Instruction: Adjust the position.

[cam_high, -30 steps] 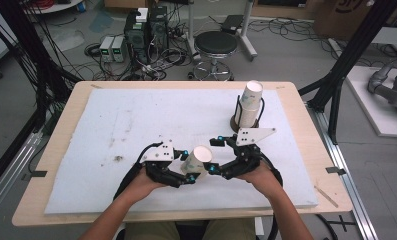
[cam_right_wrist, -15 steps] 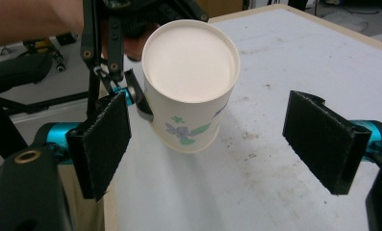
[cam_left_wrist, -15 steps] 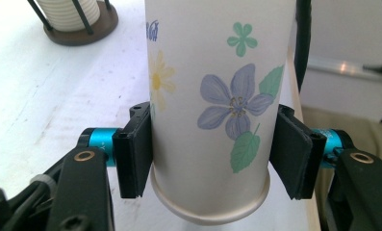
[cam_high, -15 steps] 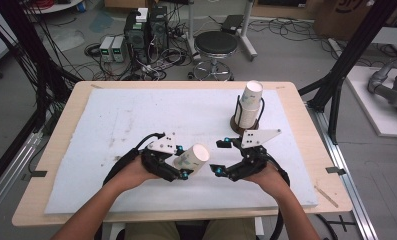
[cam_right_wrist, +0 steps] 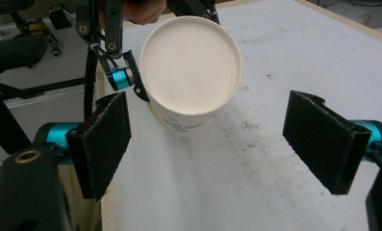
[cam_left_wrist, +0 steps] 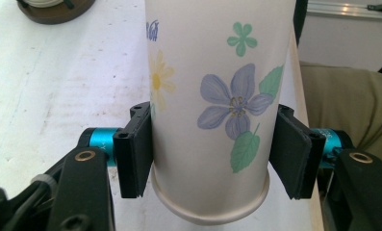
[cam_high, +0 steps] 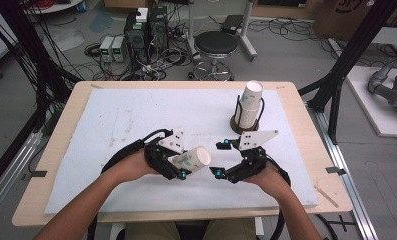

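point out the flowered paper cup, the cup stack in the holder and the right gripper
flowered paper cup (cam_left_wrist: pixel 217 106), left gripper view, on its printed side wall
cup stack (cam_high: pixel 250 102), high view, on the top cup's side
right gripper (cam_high: pixel 218 158), high view, midway between its open fingertips

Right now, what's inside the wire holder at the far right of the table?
The wire holder on its round brown base holds a stack of paper cups, top cup bottom-up, leaning slightly. How many cups are nested, and anything beneath them, is covered.
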Demonstrator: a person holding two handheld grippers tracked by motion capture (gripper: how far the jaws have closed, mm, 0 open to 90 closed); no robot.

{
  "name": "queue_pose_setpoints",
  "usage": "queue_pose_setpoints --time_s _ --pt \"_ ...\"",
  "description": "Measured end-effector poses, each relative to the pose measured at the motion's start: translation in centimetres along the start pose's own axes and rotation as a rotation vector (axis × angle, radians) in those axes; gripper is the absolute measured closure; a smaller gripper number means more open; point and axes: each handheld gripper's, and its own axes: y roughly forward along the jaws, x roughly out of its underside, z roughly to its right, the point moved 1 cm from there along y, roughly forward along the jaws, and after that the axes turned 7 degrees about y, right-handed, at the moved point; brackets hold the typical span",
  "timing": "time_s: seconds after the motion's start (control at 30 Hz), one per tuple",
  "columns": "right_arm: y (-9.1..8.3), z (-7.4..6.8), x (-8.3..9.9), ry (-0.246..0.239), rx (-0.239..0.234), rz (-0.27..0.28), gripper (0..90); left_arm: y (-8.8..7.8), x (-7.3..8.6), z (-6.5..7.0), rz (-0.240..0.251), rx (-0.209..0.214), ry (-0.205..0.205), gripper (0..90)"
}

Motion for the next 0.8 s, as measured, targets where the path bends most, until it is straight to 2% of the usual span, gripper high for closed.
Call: queue_pose_setpoints --time_s 0.23,0.53,0.8 --pt "0.3 -0.2 -0.1 -0.010 -0.011 -0.020 17.4 0.2 -0.3 0.1 -0.037 0.016 0.031 38.5" --pt "1.9 -0.8 -1.1 -0.088 -0.033 -0.100 17.4 0.6 -0.4 0.4 -0.086 0.039 0.061 38.6" --pt "3.9 -1.5 -2.1 -0.157 -0.063 -0.185 18.8 1.0 -0.5 0.5 -0.121 0.066 0.068 38.6"
